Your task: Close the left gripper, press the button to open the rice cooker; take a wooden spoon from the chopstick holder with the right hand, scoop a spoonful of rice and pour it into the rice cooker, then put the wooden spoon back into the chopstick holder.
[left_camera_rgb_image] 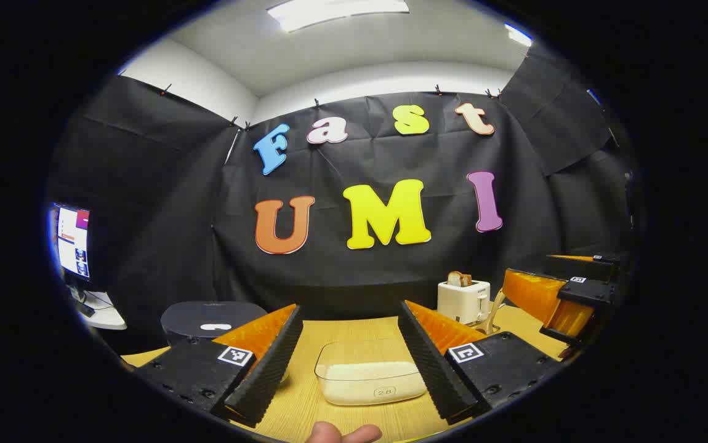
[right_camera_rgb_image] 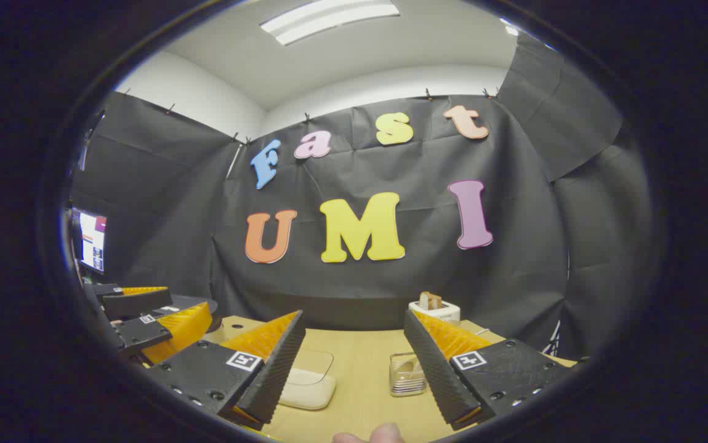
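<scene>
Wooden surface (left_camera_rgb_image: pixel 354 329) holds everything, and no step looks done yet. My left hand-held gripper (left_camera_rgb_image: pixel 351 369) and right hand-held gripper (right_camera_rgb_image: pixel 352 375) both gape, grasping nothing. Far left sits the rice cooker (left_camera_rgb_image: pixel 209 320), lid down. The right gripper view shows the chopstick holder (right_camera_rgb_image: pixel 406 374) near; the left gripper view shows the rice box (left_camera_rgb_image: pixel 369 374).
</scene>
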Motion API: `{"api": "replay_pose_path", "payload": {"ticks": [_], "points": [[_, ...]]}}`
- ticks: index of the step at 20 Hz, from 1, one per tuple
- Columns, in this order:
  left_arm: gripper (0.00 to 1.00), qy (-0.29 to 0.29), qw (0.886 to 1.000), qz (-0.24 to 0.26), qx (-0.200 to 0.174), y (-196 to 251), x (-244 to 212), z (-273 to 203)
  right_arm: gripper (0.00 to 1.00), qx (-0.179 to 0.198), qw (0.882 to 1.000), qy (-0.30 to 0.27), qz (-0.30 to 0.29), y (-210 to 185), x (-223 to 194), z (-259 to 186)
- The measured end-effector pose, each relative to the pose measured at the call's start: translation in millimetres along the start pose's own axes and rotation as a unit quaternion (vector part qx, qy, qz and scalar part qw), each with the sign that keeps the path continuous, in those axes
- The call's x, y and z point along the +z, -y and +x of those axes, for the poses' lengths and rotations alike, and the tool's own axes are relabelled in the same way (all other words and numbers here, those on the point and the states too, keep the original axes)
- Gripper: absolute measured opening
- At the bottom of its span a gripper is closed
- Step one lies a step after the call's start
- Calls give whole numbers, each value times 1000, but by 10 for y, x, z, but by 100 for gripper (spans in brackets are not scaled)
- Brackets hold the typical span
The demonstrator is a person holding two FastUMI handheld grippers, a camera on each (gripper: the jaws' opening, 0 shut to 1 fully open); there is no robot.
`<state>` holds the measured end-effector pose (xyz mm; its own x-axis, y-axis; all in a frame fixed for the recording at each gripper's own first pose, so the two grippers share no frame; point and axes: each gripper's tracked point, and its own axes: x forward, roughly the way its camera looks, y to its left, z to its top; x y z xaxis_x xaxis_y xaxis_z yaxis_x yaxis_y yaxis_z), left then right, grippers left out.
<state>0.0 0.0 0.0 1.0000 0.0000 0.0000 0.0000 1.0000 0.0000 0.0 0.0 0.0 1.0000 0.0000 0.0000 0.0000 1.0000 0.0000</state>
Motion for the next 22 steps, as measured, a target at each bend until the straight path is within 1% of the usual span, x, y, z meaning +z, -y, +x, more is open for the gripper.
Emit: {"api": "replay_pose_path", "payload": {"ticks": [8,10,15,16,17,18,20,22], "points": [[99,-14,1000,5,13,-74,-80,35,95,-5,1000,-1,-1,43,-52,34],[99,-15,1000,8,22,-119,-89,32,95,-4,1000,1,-3,35,-62,32],[99,-21,999,7,23,-113,-112,38,95,-4,1000,-2,-1,33,-101,42],[99,-23,999,6,25,-134,-125,43,92,-5,1000,-2,-1,42,-104,57],[99,-24,999,4,29,-158,-126,50,92,-5,1000,-2,-2,45,-101,59],[99,-25,999,0,35,-175,-129,55,95,-5,1000,-3,-3,50,-111,53],[99,-29,999,-7,43,-206,-141,38,95,-5,1000,-3,-5,56,-110,53],[99,-32,998,-3,47,-201,-147,48,95,-6,1000,-5,-4,74,-105,61]]}}
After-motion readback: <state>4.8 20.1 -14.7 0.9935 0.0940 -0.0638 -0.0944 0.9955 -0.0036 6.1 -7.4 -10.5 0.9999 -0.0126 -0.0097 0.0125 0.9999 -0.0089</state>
